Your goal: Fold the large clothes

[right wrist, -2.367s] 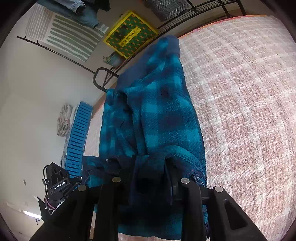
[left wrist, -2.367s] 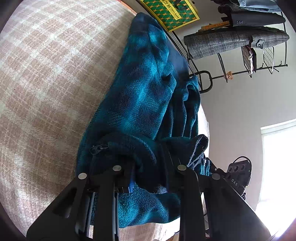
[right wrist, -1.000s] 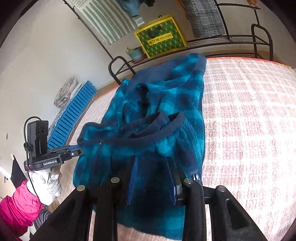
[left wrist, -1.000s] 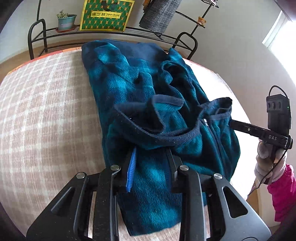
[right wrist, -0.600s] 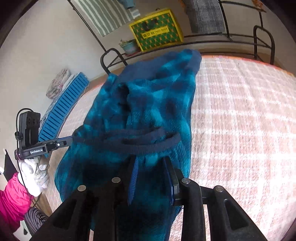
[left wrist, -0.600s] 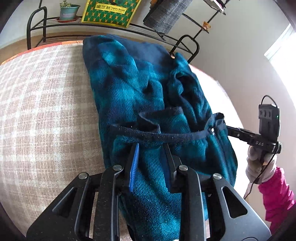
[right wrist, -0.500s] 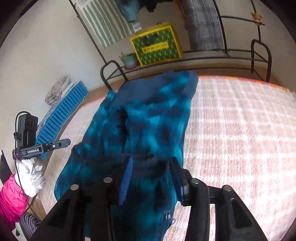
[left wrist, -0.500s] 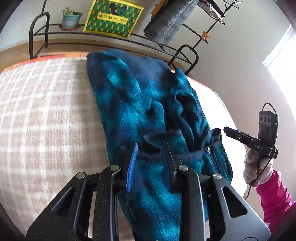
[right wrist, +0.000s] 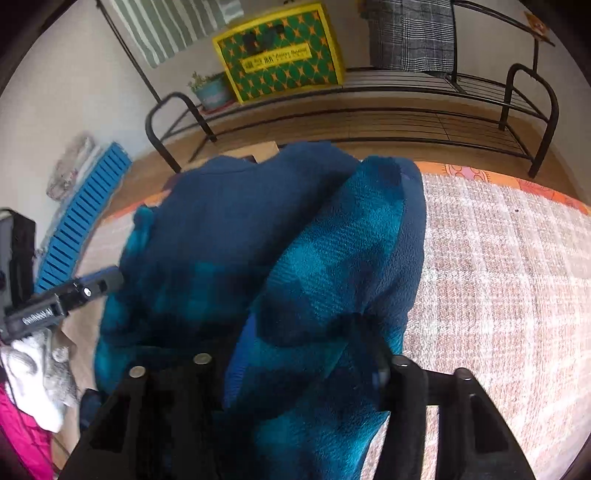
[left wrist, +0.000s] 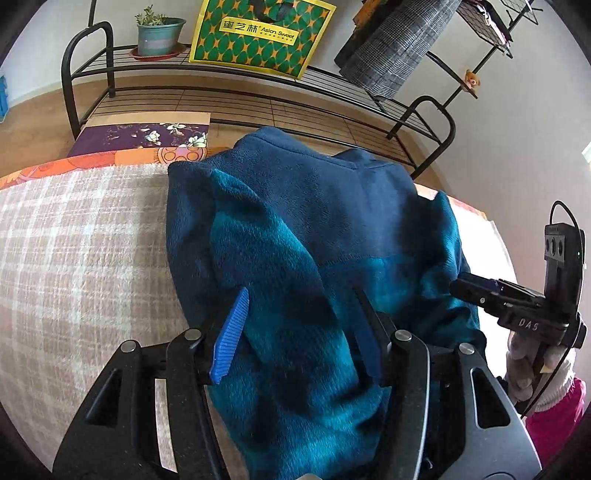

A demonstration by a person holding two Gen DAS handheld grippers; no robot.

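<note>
Looking down along my left gripper (left wrist: 299, 321), I see the teal and navy checked fleece garment (left wrist: 314, 236) lying folded on the pink plaid bed cover (left wrist: 74, 251), its far navy edge close to the cover's orange border. My left jaws are opening: the ribbed blue pad (left wrist: 229, 332) stands clear of the cloth on its side, and the fleece lies loosely between the two fingers, so I have let go there. At the right edge of that view my right gripper (left wrist: 476, 288) reaches in from the side with its tip against the garment's edge, carried by my hand (left wrist: 532, 373) in a pale glove above a pink sleeve (left wrist: 554, 417).

From the right wrist camera the picture is blurred. My right gripper's jaws are closing, and a thick fold of the fleece fills the space between the fingers, hiding the pads. I cannot tell for certain whether they press on it. The folded garment bulges up in two rounded humps, one plain navy, one checked, with the plaid cover bare beside it.

Beyond the bed stands a black metal rack (left wrist: 88, 74) holding a potted plant (left wrist: 159, 33) and a yellow and green patterned bag (left wrist: 258, 33), with a grey checked garment (left wrist: 395, 48) hanging over it.
</note>
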